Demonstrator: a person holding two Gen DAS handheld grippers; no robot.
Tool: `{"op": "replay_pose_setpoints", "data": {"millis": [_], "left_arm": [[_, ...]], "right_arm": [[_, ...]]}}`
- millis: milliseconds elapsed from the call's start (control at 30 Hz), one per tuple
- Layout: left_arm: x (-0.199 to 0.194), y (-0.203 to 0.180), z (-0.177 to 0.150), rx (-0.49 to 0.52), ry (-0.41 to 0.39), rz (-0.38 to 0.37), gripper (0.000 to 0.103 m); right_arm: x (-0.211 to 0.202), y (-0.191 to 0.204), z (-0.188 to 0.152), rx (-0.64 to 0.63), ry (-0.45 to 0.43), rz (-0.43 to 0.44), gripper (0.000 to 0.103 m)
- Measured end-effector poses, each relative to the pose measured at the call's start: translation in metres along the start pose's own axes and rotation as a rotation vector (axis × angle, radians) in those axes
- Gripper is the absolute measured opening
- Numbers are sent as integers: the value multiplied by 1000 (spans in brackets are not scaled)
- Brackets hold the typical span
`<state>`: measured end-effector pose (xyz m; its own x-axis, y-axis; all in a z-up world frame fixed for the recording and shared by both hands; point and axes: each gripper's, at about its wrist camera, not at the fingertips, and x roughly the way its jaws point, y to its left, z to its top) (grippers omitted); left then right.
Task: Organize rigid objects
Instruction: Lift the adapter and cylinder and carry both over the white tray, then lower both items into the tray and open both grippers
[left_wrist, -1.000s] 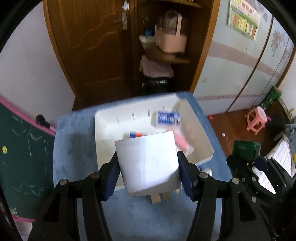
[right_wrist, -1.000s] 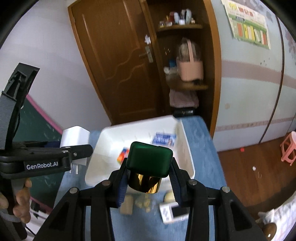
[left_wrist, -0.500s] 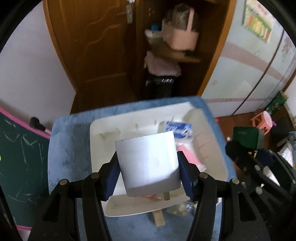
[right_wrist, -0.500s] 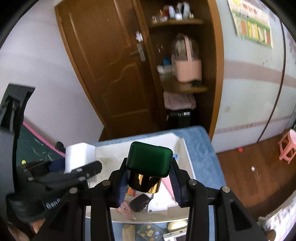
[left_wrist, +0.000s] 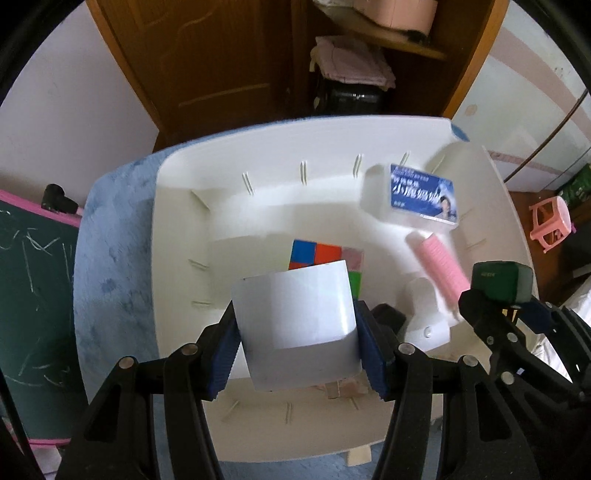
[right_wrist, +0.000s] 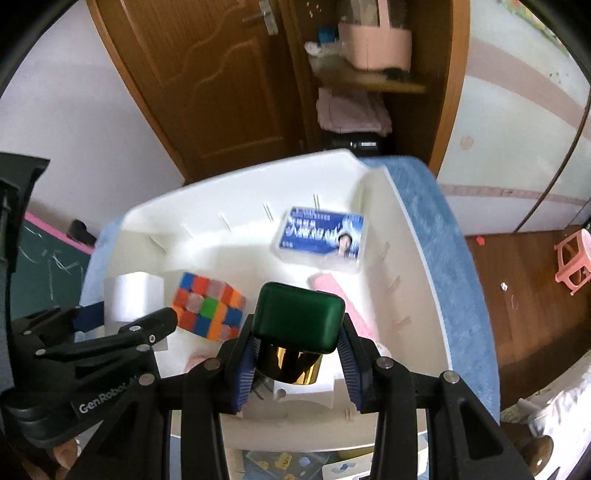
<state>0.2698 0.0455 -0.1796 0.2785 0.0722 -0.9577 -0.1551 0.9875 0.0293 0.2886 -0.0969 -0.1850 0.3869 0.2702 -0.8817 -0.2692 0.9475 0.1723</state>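
My left gripper is shut on a white charger block and holds it over the white bin. It also shows in the right wrist view. My right gripper is shut on a green-capped gold bottle, held over the bin's near right part; the bottle shows in the left wrist view. In the bin lie a colour cube, a blue-labelled clear box and a pink ribbed roller.
The bin sits on a blue plush surface. A chalkboard stands at the left. A brown door and shelf are behind. Small wooden pieces lie at the bin's near edge. A pink stool stands on the floor.
Both grippers have moved forward and down over the bin, still holding their objects. The bin now fills both views.
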Motion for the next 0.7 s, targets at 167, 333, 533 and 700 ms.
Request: {"op": "replay_pose_setpoints", "data": {"millis": [167, 333, 533, 700], "left_arm": [[13, -6, -4, 34, 26, 15, 62], [21, -9, -7, 64, 53, 40, 63], [12, -2, -9, 44, 44, 7, 70], [-9, 6, -8, 14, 1, -25, 73]], "right_arm": [[20, 2, -5, -18, 54, -22, 41], [32, 6, -11, -55, 94, -53, 42], [40, 4, -19, -51, 135, -52, 45], [21, 8, -24, -67, 65, -29, 64]]}}
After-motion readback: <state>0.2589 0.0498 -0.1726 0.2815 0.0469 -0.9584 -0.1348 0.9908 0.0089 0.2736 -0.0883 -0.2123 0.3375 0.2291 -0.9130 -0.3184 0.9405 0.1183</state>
